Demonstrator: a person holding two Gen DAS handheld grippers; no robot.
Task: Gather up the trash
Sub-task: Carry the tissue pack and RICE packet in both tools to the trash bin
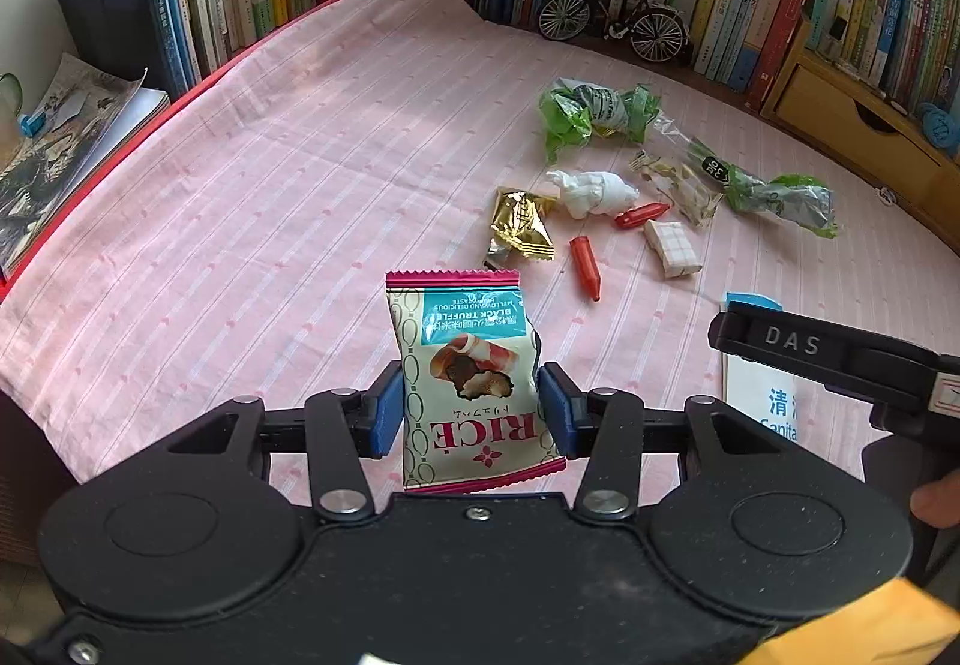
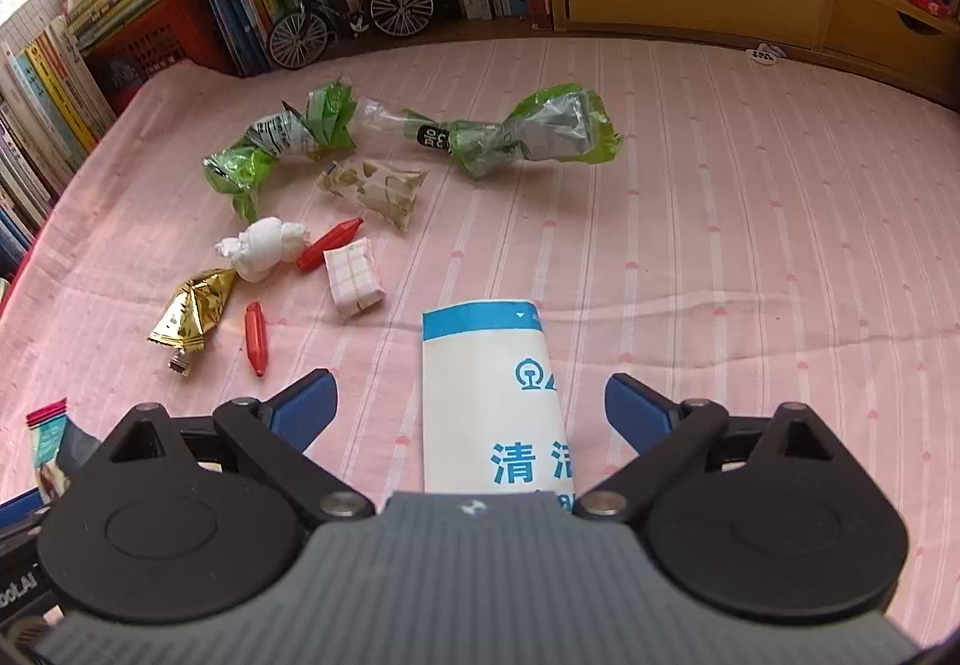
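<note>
Pink-striped cloth covers the worktop (image 1: 252, 197); the left hand-held gripper (image 1: 471, 413) pinches the rice snack packet (image 1: 468, 383), which could slip loose, while the right hand-held gripper (image 2: 471, 407) is spread over the white bag (image 2: 489, 395); other trash lies beyond

L gripper (image 1: 470, 406): matte black body, two round housings w/ shallow disc recesses, one either side of centre. Black linkage arms run fwd from silver pivot pins to blue rubber pads (image 1: 389, 408); triangular cut-outs in outer links. Small silver screw on centre edge just behind the fingers, another at the body's rear L corner. Fine dust specks on the plastic.

R gripper (image 2: 471, 408): same black housings and links, silver pins, blue pads (image 2: 306, 406), but centre plate is grey w/ ribbed lines and a tiny white logo near its front edge. Seen from L cam, its side is black w/ raised "DAS" lettering. Fingertip (image 1: 936, 503) shows behind it; yellow sleeve (image 1: 864, 629) at rear R.
</note>
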